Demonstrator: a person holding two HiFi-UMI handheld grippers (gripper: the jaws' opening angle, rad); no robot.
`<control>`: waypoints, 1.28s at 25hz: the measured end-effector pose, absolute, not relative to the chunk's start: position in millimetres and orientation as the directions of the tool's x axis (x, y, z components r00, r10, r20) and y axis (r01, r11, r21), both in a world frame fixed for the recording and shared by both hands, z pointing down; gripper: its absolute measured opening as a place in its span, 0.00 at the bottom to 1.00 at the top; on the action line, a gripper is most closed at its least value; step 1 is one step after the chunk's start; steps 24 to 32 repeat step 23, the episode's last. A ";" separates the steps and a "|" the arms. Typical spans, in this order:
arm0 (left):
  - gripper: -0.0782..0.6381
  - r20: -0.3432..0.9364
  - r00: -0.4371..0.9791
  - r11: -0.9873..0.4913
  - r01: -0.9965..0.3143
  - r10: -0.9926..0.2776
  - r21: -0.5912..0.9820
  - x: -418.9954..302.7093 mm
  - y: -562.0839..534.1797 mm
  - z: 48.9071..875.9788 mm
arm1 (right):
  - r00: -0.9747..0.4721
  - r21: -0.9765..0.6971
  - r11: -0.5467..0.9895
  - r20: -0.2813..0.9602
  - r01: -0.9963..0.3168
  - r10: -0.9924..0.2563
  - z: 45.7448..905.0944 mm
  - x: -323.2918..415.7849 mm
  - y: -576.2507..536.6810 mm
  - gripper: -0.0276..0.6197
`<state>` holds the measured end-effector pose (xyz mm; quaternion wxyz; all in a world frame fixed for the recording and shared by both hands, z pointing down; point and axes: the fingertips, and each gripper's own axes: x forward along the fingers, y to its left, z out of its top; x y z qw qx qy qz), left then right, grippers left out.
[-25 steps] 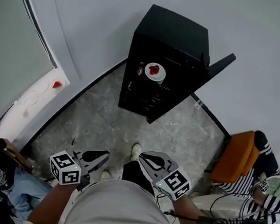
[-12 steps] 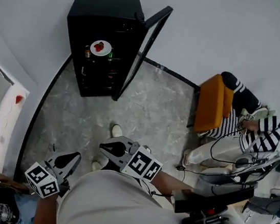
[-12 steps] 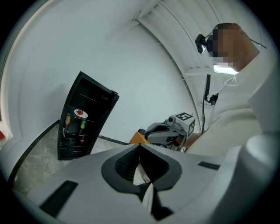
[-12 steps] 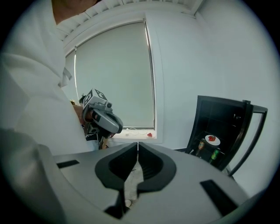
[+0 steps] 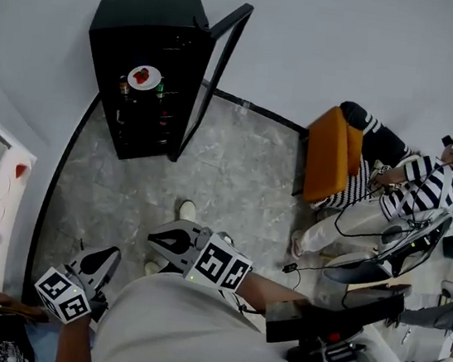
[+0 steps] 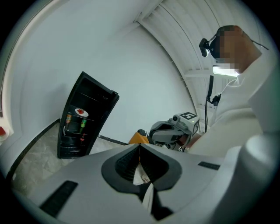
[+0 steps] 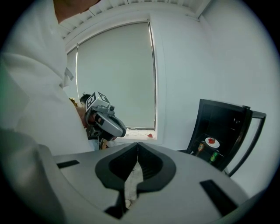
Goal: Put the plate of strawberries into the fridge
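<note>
The black fridge [image 5: 142, 64] stands against the far wall with its door [image 5: 215, 70] swung open. The white plate of strawberries [image 5: 144, 77] rests on an upper shelf inside; it also shows as the plate [image 6: 79, 112] and the plate [image 7: 212, 141]. Both grippers hang low by the person's body, far from the fridge. The left gripper [image 5: 109, 255] is shut on nothing, its own view showing the tips [image 6: 139, 145] together. The right gripper [image 5: 156, 239] is closing its last bit, tips [image 7: 138, 143] meeting with nothing between them.
Bottles [image 5: 124, 86] stand on the fridge shelves. An orange chair [image 5: 329, 153] and a seated person in a striped top [image 5: 413, 190] are at the right, with cables on the marble floor [image 5: 235, 177]. A white sill [image 5: 7, 195] holding a red object runs along the left.
The head view has swung: the fridge has slid from top centre to upper left and the seated person has come further into view. Both grippers stay low by the body.
</note>
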<state>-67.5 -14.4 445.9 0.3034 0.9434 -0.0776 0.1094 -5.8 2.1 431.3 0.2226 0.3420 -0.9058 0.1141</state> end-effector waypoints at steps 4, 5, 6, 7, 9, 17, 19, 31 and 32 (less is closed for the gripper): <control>0.13 0.253 0.965 -0.808 -0.207 -0.074 0.551 -66.0 -17.5 444.8 | -0.669 -0.056 0.742 0.481 -0.669 -0.567 429.1 -6.2 -0.5 0.07; 0.13 0.253 0.964 -0.808 -0.209 -0.077 0.551 -66.3 -18.9 444.6 | -0.669 -0.055 0.742 0.482 -0.668 -0.566 428.9 -6.6 -1.5 0.07; 0.13 0.252 0.965 -0.808 -0.210 -0.080 0.551 -66.7 -20.2 444.7 | -0.670 -0.054 0.744 0.482 -0.666 -0.565 429.0 -7.0 -2.4 0.07; 0.13 0.248 0.965 -0.808 -0.210 -0.081 0.551 -67.3 -21.4 444.9 | -0.670 -0.053 0.745 0.483 -0.665 -0.564 429.2 -7.3 -3.2 0.07; 0.13 0.241 0.966 -0.799 -0.215 -0.090 0.562 -68.3 -24.2 445.8 | -0.671 -0.052 0.747 0.484 -0.663 -0.562 429.8 -7.2 -5.5 0.07; 0.13 0.246 0.965 -0.794 -0.218 -0.089 0.567 -61.5 -33.1 449.9 | -0.673 -0.056 0.747 0.482 -0.662 -0.561 430.8 0.7 -15.2 0.07; 0.13 0.250 0.964 -0.789 -0.224 -0.093 0.572 -57.6 -35.1 450.7 | -0.672 -0.058 0.745 0.481 -0.664 -0.562 431.0 4.8 -15.7 0.07; 0.13 0.239 0.970 -0.791 -0.188 -0.054 0.582 -38.3 -32.5 453.5 | -0.654 -0.065 0.724 0.489 -0.687 -0.577 431.9 23.1 -10.2 0.07; 0.13 0.239 0.970 -0.791 -0.188 -0.054 0.582 -38.3 -32.5 453.5 | -0.654 -0.065 0.724 0.489 -0.687 -0.577 431.9 23.1 -10.2 0.07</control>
